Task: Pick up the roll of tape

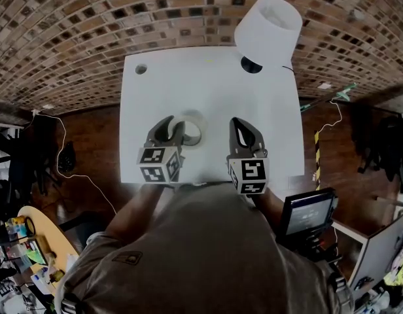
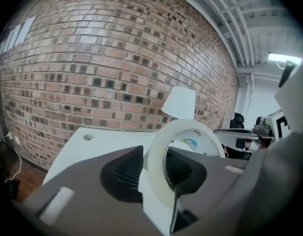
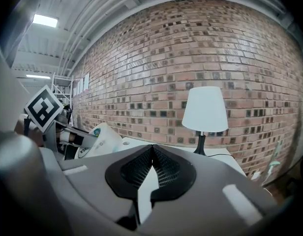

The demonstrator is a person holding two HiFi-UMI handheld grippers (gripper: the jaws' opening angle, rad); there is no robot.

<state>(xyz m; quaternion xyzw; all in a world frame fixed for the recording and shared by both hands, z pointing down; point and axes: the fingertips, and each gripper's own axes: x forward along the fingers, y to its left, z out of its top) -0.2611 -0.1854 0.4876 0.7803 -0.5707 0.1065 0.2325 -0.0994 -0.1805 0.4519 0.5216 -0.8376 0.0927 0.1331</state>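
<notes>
Head view looks steeply down — gripper views face the wall (image 2: 92, 58); all share the lamp (image 3: 205, 109)

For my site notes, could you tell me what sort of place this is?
Probably an indoor workshop or office: a white table with a lamp by a brick wall, and a monitor beside it.

A white table (image 1: 208, 90) bears a white-shaded lamp (image 1: 268, 31) at its far corner.

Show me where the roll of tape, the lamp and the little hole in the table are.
roll of tape (image 2: 182, 126), left gripper view, top of its white ring.
lamp (image 1: 268, 31), head view, middle of its white shade.
hole (image 1: 141, 69), head view, its dark centre.
</notes>
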